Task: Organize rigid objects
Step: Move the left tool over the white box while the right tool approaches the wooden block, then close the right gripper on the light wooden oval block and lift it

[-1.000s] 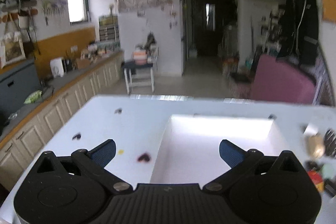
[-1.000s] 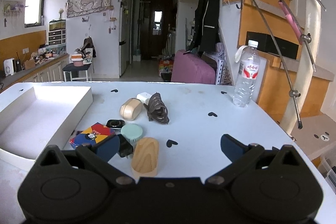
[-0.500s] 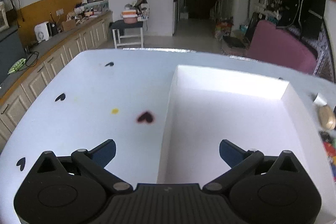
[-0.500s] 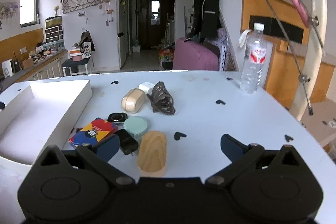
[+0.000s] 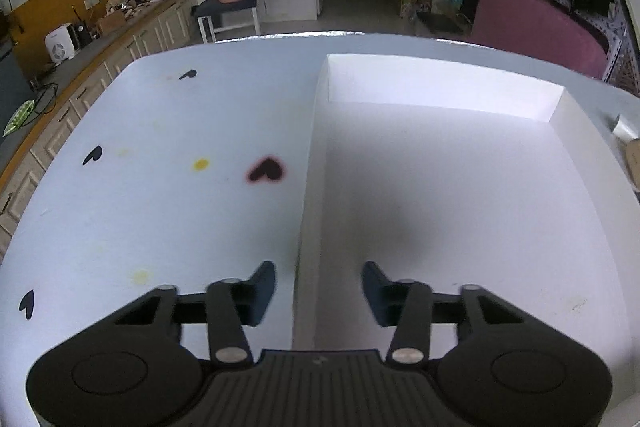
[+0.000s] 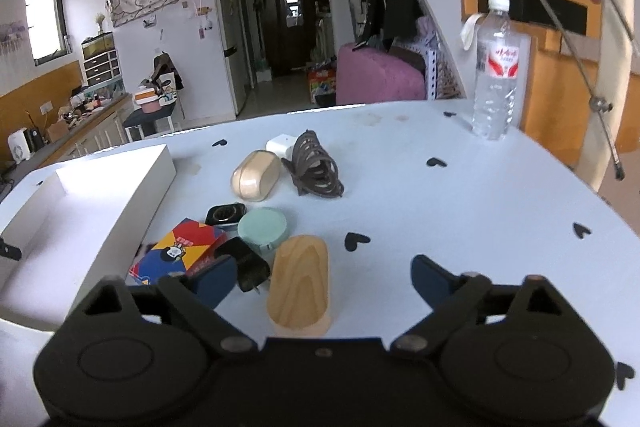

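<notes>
On the white table (image 6: 460, 195), my left gripper (image 5: 318, 287) straddles the white tray's (image 5: 308, 187) left wall, jaws parted, empty. My right gripper (image 6: 320, 279) gapes over the wooden block (image 6: 300, 279).

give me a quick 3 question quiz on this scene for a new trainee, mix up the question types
1. True or false: the white tray already holds one of the small objects.
2. Multiple choice: which object lies nearest the right gripper?
A. the water bottle
B. the wooden block
C. the white charger
3. Fill the gap: the left gripper straddles the tray's ____ wall, one finger outside it and one inside.

Key
1. False: no object shows inside it in either view.
2. B: it sits just ahead, between the open fingers.
3. Left.
</notes>
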`<move>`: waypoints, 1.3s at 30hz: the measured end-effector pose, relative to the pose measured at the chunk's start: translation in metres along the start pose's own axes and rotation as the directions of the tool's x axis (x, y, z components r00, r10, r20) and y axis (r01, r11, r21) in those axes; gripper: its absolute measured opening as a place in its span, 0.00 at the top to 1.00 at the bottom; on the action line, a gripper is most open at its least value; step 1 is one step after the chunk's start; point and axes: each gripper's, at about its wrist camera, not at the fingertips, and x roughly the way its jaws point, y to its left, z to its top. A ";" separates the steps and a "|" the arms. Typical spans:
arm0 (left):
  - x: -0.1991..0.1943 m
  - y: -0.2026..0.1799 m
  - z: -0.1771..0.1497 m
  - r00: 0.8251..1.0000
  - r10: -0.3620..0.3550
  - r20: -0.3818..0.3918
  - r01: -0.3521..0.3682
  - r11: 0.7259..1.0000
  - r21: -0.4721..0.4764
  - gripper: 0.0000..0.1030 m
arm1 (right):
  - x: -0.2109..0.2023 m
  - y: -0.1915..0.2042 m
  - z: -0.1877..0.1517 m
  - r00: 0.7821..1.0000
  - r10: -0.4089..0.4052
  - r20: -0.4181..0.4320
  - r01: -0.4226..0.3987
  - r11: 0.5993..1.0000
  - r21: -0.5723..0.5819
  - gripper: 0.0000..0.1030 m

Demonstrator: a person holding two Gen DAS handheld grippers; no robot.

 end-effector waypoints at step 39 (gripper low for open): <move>0.002 0.003 -0.018 0.993 -0.016 0.115 0.014 1.000 0.022 0.91 | 0.046 0.017 0.001 0.993 -0.028 -0.113 0.023 0.999 -0.045 0.28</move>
